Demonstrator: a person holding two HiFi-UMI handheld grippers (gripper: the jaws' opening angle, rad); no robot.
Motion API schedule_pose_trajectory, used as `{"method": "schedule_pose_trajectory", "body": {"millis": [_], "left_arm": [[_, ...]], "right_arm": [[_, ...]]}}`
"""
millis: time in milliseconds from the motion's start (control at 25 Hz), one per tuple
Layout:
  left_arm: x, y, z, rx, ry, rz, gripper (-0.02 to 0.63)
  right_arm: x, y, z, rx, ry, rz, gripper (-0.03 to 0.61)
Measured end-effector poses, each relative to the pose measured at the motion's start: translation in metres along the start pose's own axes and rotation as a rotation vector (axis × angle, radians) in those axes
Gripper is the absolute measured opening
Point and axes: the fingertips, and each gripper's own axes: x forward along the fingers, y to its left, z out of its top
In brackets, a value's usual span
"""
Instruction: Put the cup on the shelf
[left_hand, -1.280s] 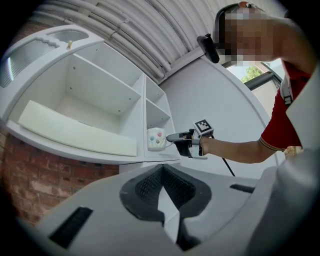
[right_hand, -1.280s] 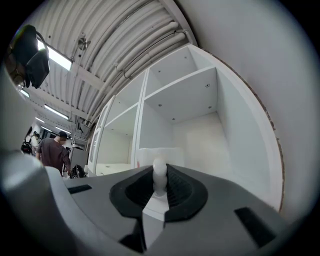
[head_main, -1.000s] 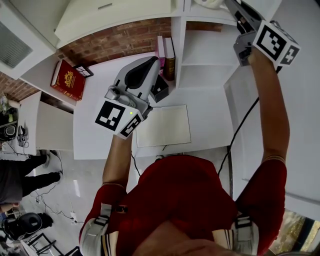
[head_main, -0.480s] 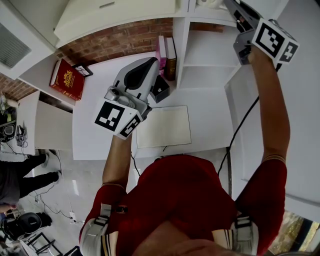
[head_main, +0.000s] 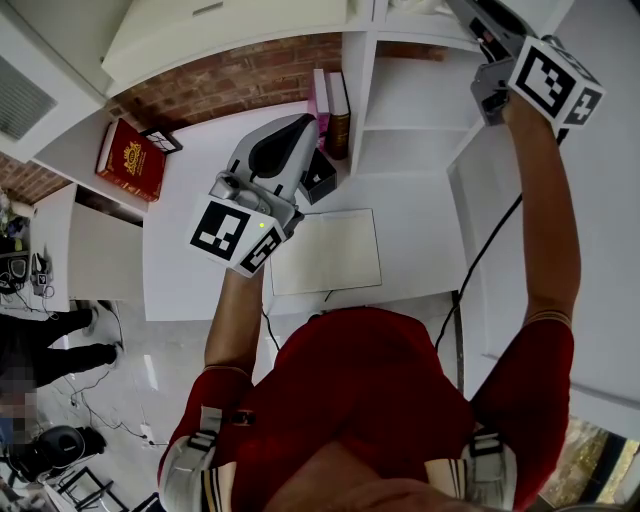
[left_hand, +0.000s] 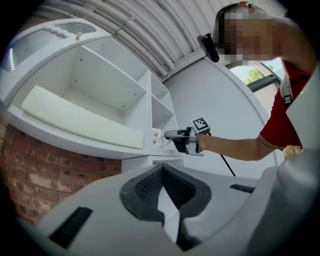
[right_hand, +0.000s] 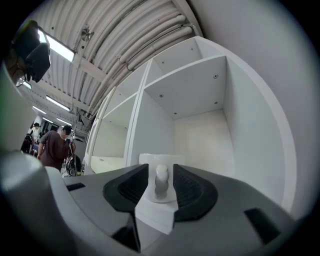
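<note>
The white cup (right_hand: 150, 160) stands in a compartment of the white shelf unit (right_hand: 202, 125), its handle (right_hand: 160, 181) pointing at me. My right gripper (right_hand: 160, 176) is raised to that compartment and its jaws are opening. The handle sits between the pads with a gap on each side. From the left gripper view the cup (left_hand: 157, 138) shows just beyond the right gripper (left_hand: 171, 134). My left gripper (head_main: 300, 132) hovers above the white desk, shut and with nothing in it (left_hand: 163, 194).
On the desk (head_main: 190, 270) lie a white pad (head_main: 328, 252), a small black box (head_main: 322, 176) and a red book (head_main: 130, 160). Two books (head_main: 333, 105) stand against the shelf's side. People (right_hand: 52, 147) stand far off at the left.
In the head view the right gripper has edged slightly to the right at the shelf. The left gripper has stayed where it was.
</note>
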Motion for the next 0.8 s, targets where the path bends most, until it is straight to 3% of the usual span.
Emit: {"method": "schedule_pose_trajectory", "body": {"millis": [400, 800], "left_arm": [[0.002, -0.006, 0.004, -0.001, -0.008, -0.011, 0.005], [0.004, -0.018, 0.007, -0.011, -0.016, -0.02, 0.005]], "right_arm": [[-0.038, 0.015, 0.005, -0.103, -0.034, -0.031, 0.155], [-0.086, 0.061, -0.017, -0.077, -0.103, 0.017, 0.087]]}}
